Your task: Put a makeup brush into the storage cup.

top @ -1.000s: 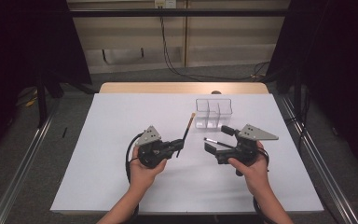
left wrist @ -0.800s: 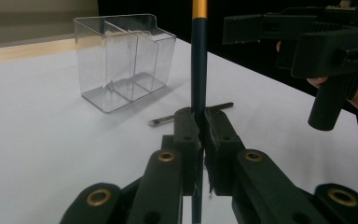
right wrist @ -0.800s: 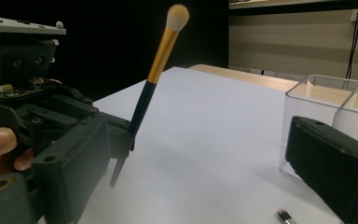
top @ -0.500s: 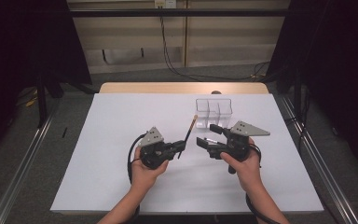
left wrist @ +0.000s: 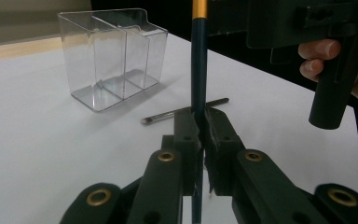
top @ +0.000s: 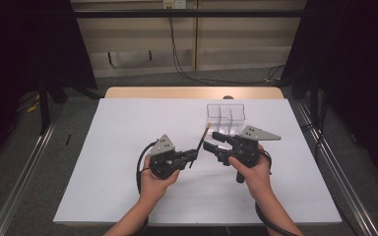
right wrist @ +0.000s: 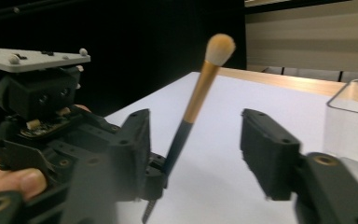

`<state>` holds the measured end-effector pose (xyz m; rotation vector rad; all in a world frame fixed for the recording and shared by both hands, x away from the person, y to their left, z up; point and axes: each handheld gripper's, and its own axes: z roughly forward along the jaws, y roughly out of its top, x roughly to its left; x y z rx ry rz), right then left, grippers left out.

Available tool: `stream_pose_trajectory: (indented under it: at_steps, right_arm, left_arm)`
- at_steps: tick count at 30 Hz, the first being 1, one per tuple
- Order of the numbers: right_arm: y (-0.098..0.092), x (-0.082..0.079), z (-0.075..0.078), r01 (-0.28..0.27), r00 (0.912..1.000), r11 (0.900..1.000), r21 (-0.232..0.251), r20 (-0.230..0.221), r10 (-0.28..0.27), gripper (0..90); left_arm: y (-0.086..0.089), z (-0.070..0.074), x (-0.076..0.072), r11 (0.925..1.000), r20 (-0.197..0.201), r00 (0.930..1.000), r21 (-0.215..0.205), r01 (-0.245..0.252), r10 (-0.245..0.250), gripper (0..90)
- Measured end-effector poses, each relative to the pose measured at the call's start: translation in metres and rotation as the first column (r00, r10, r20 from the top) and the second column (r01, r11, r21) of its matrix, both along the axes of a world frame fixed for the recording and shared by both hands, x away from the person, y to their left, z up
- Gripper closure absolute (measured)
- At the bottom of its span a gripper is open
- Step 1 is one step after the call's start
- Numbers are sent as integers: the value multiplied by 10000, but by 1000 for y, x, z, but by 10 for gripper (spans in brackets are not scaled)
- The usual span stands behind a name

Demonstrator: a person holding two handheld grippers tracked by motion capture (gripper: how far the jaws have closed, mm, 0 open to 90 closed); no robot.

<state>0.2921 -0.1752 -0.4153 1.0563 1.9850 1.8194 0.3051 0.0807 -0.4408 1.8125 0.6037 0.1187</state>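
Note:
My left gripper (top: 193, 156) is shut on the dark handle of a makeup brush (top: 200, 142). The brush stands tilted, with its gold ferrule and cream bristles uppermost. In the left gripper view the jaws (left wrist: 200, 123) pinch the handle (left wrist: 198, 70) low down. My right gripper (top: 208, 140) points left at the brush from beside it. In the right gripper view the brush (right wrist: 198, 95) rises between its jaws (right wrist: 196, 140). Those jaws have just been closing, but a gap remains on each side, so the right gripper is open.
A clear plastic organizer (top: 225, 116) with dividers stands on the white table (top: 128, 123) just behind the grippers. A second, smaller brush (left wrist: 186, 112) lies flat on the table between the organizer (left wrist: 112, 56) and my left gripper.
My right gripper has moved left to the upright brush, and its jaws have narrowed around it. The left gripper and its brush have stayed put.

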Motion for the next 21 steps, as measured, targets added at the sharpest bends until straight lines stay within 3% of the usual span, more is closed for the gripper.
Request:
stream_pose_trajectory:
  at_steps: [7,8,11,19,21]
  right_arm:
    - [7,3,-4,-83,9990,9999,78,-443,86,630]
    - [8,3,-4,-80,9984,9998,193,-554,90,683]
    - [10,5,-5,-89,9967,9995,300,-803,112,717]
    - [15,5,-4,-439,9961,9972,600,-744,483,836]
    - [17,5,-3,-520,9965,9975,470,-631,549,838]
  left_arm:
    - [-1,1,-1,9999,50,10000,-89,79,-79,843]
    - [-1,1,-1,9999,82,9999,-75,105,-104,843]
    - [-1,1,-1,9999,83,9999,-119,102,-101,843]
    - [-1,1,-2,9995,35,9999,-289,140,-139,842]
    - [0,1,-1,9991,-6,9998,-375,174,-175,841]
